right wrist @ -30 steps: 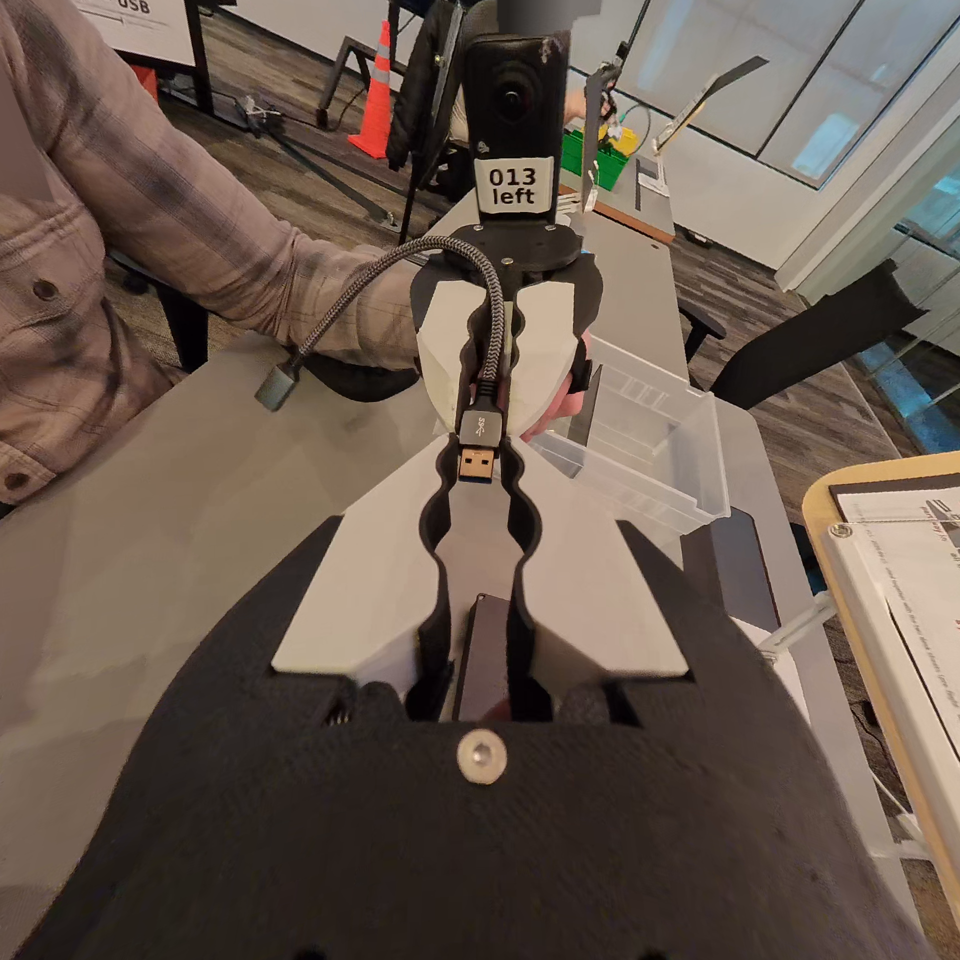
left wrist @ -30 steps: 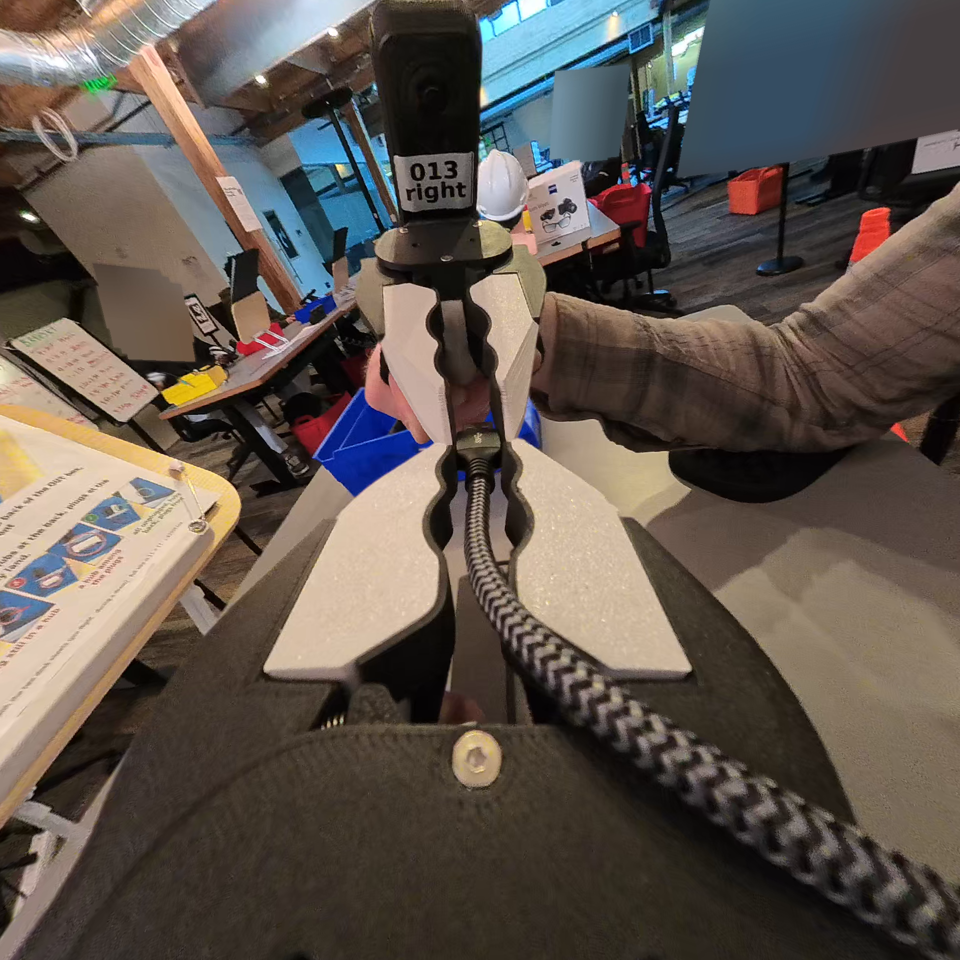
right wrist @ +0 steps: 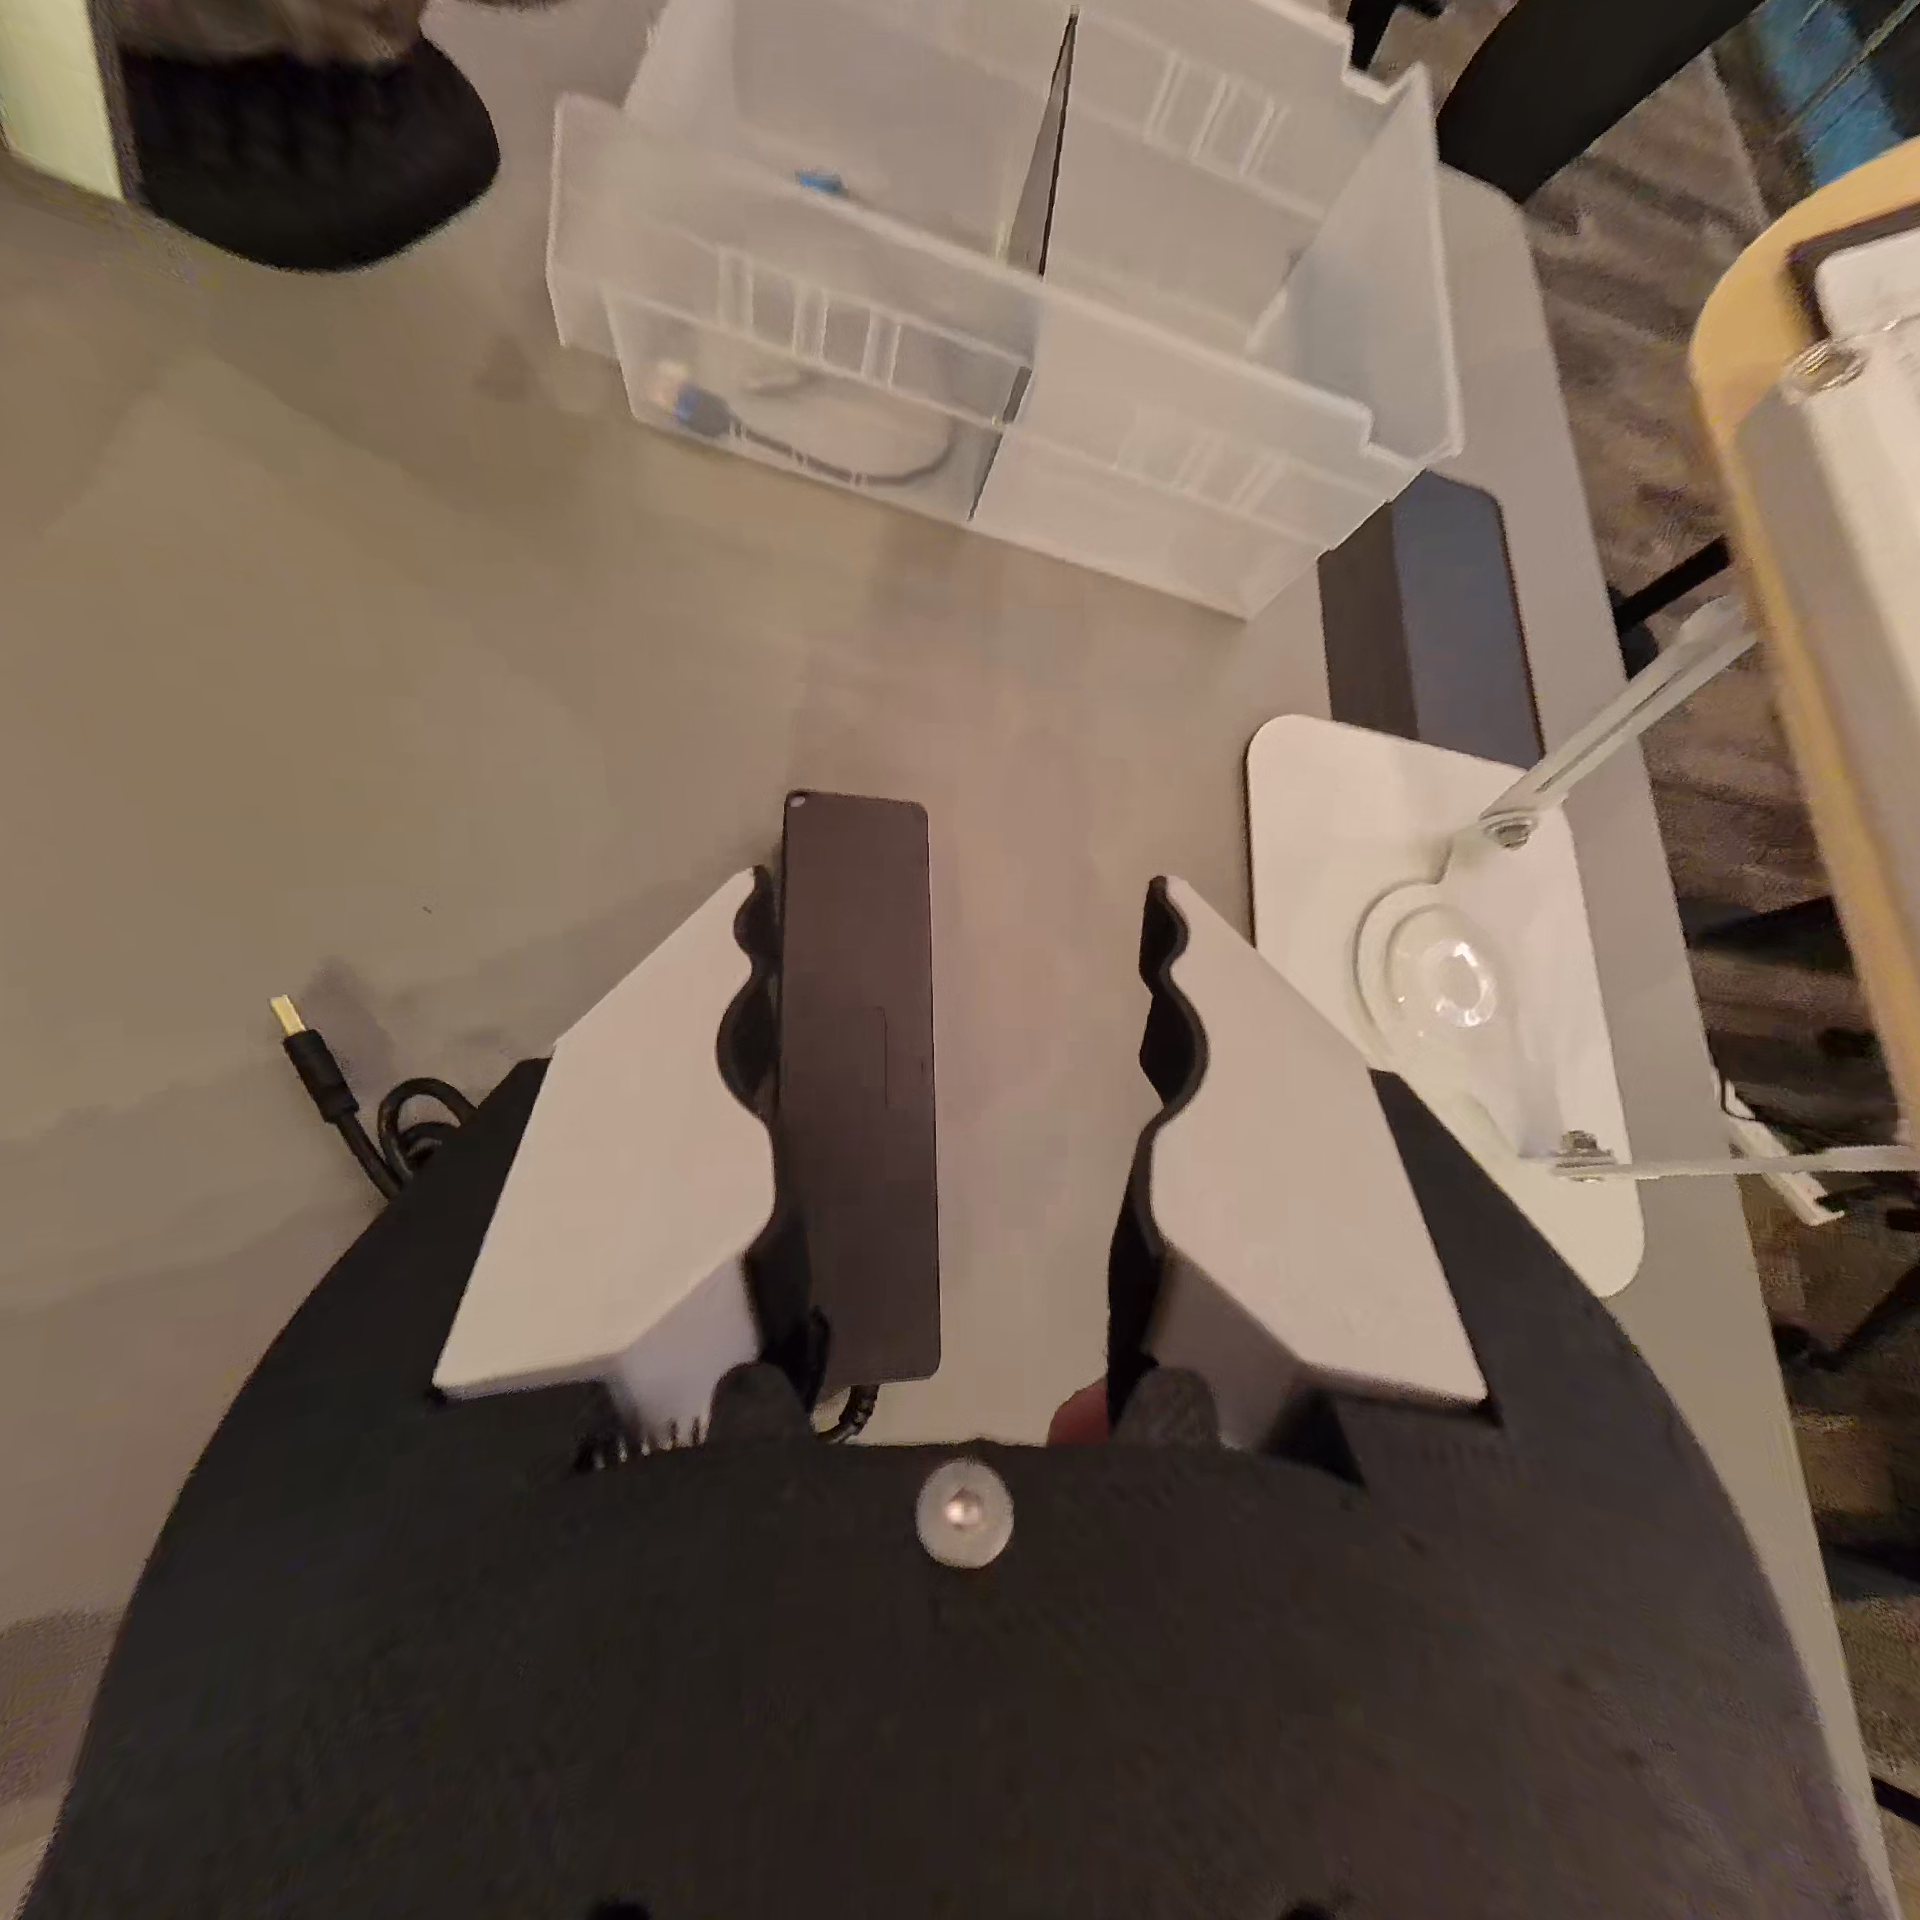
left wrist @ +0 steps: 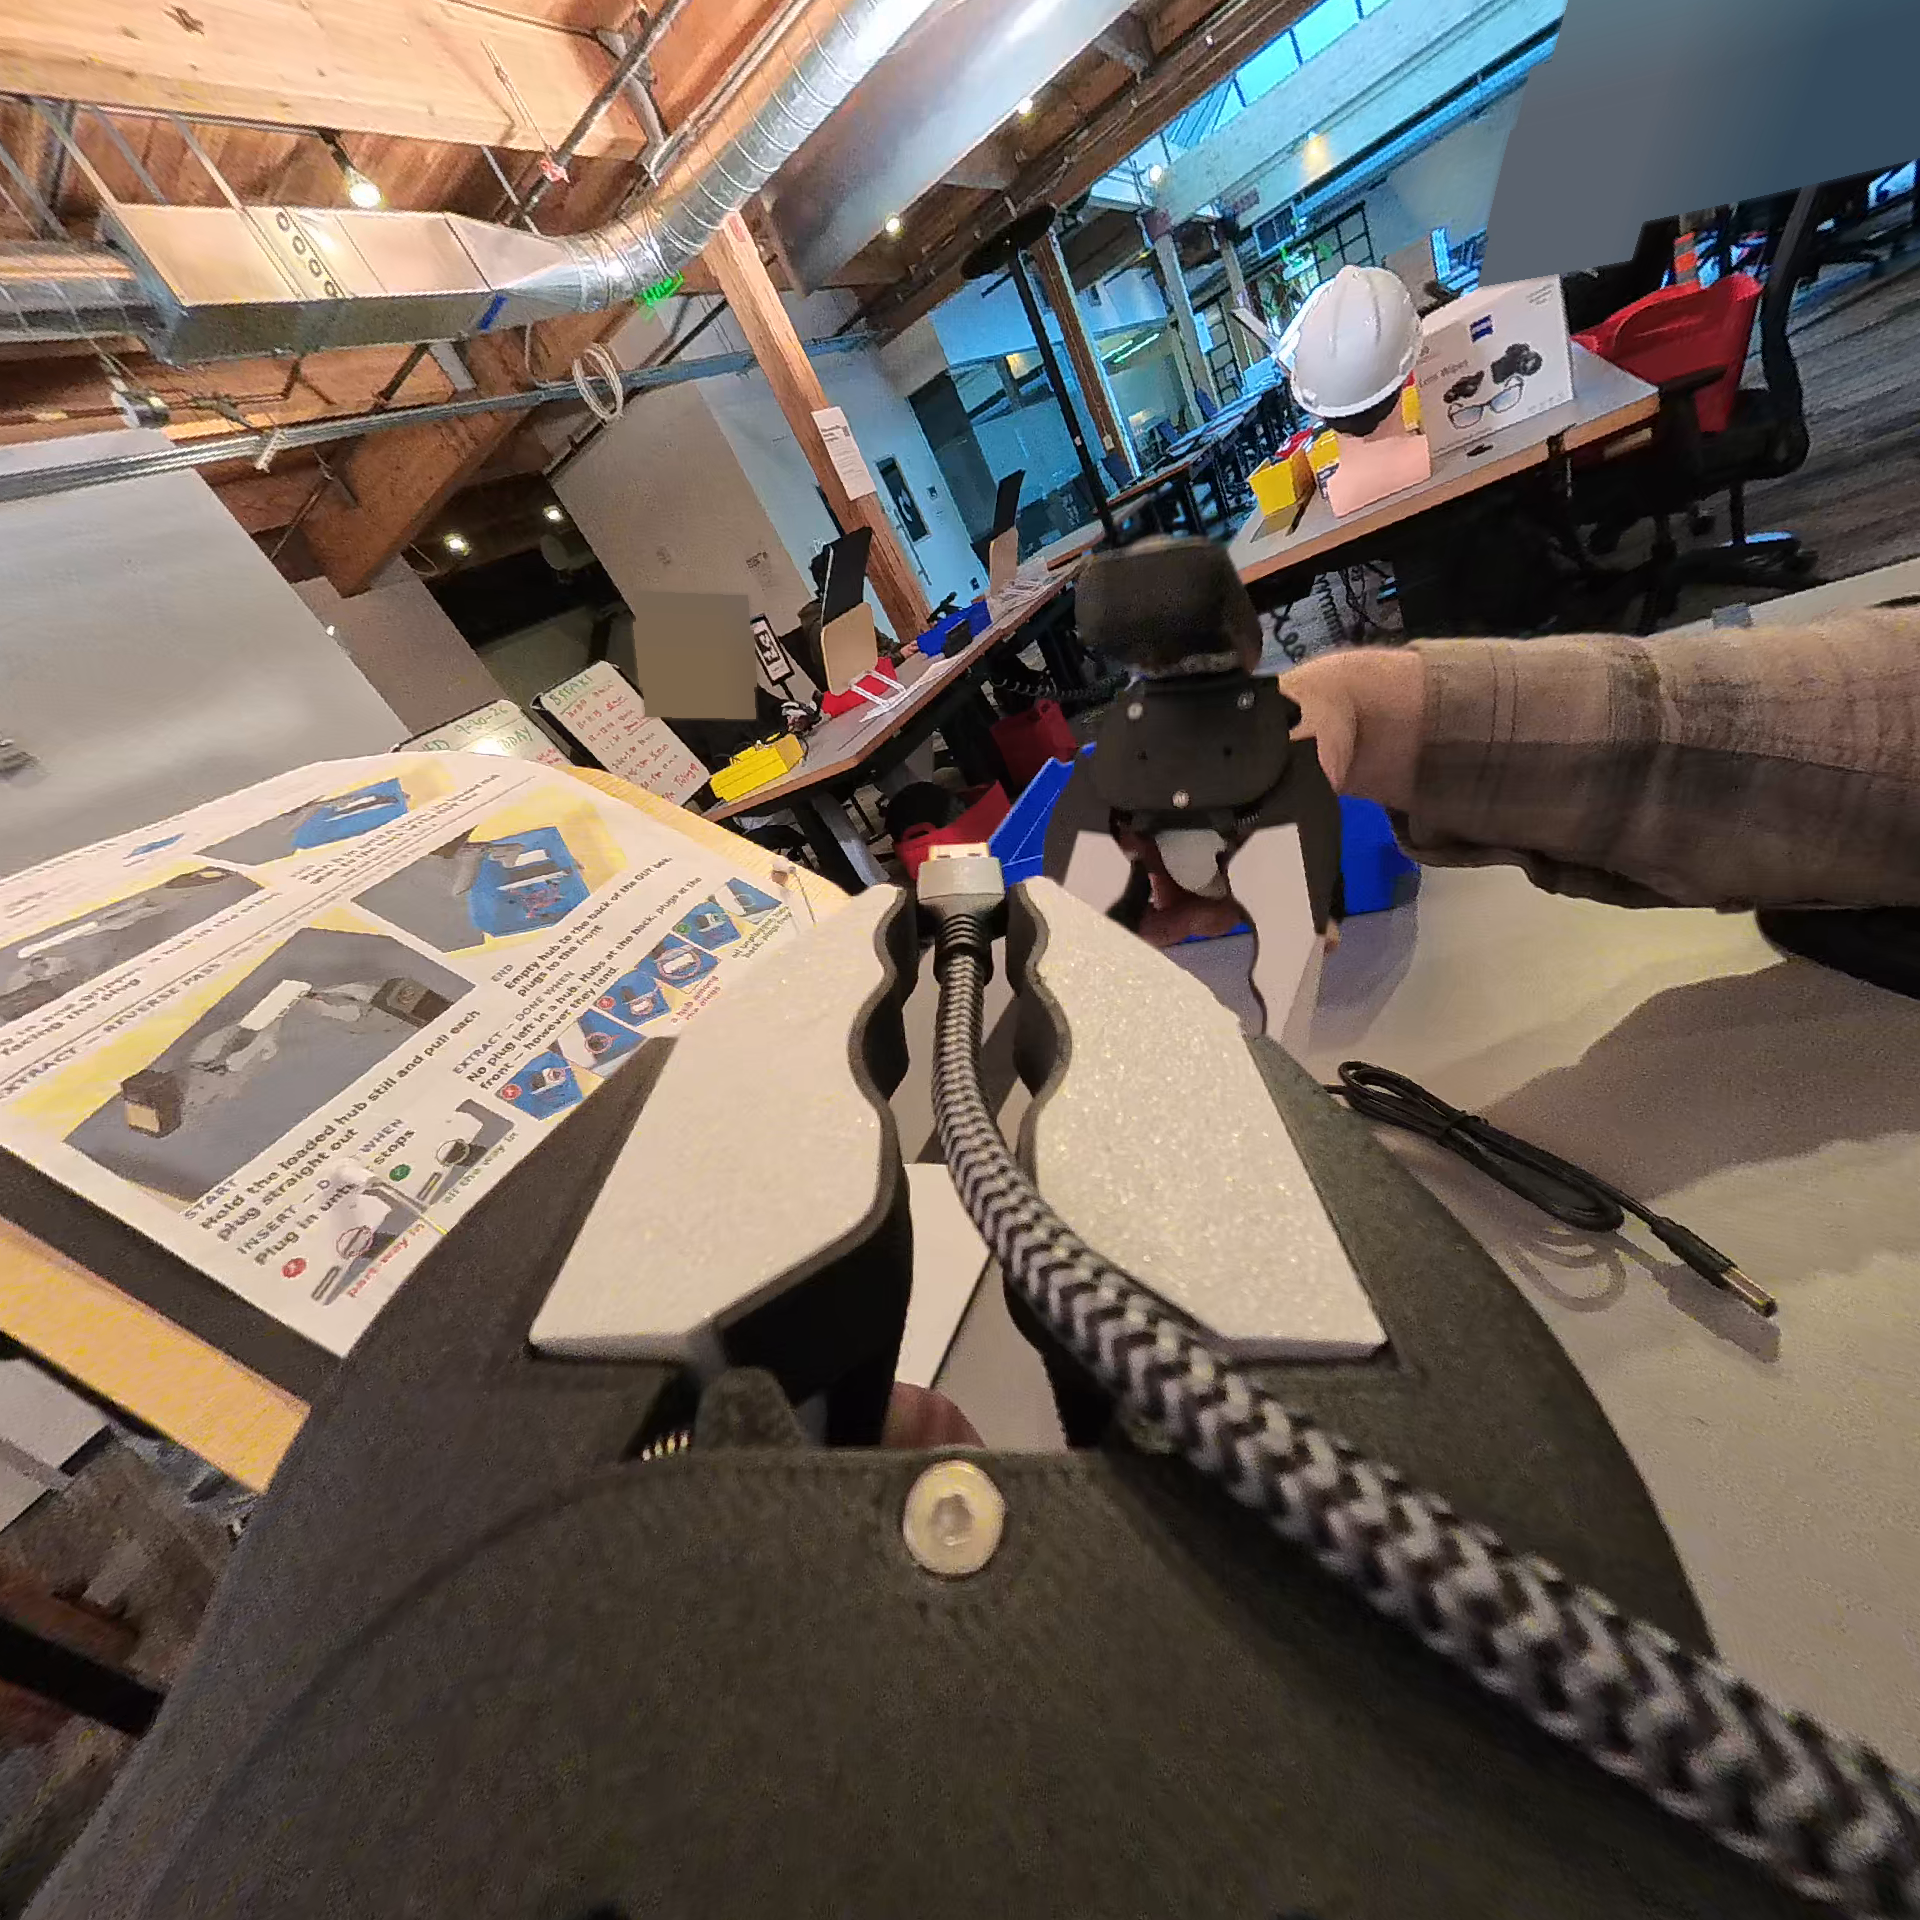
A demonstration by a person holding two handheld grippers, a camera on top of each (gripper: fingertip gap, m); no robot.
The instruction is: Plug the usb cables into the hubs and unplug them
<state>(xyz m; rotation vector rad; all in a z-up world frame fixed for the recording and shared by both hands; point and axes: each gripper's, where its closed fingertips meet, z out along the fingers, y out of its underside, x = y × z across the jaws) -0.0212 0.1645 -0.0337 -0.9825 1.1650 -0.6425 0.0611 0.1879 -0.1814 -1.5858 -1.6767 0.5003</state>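
Note:
My left gripper (left wrist: 958, 899) is shut on a black-and-white braided USB cable (left wrist: 1091, 1278). Its grey plug (left wrist: 958, 878) sticks out past the fingertips, up off the grey table (left wrist: 1558, 987). My right gripper (right wrist: 956, 885) is open and points down at the table. A flat black hub (right wrist: 857, 1081) lies between its fingers, close against the left finger. In the left wrist view the right gripper (left wrist: 1195, 935) shows farther off, held by a hand with a plaid sleeve (left wrist: 1621, 748).
A thin black cable (left wrist: 1507, 1174) with a gold-tipped plug (right wrist: 301, 1049) lies on the table. A clear divided bin (right wrist: 1351, 343) holds a blue-plugged cable (right wrist: 696, 405). A white stand base (right wrist: 1340, 831) and an instruction board (left wrist: 312, 1018) stand beside the work area. Tip to tip, the grippers are about 15 cm apart.
The two grippers have drawn apart. My right gripper has turned down to the table and opened, letting go of the hub. My left gripper still holds the braided cable.

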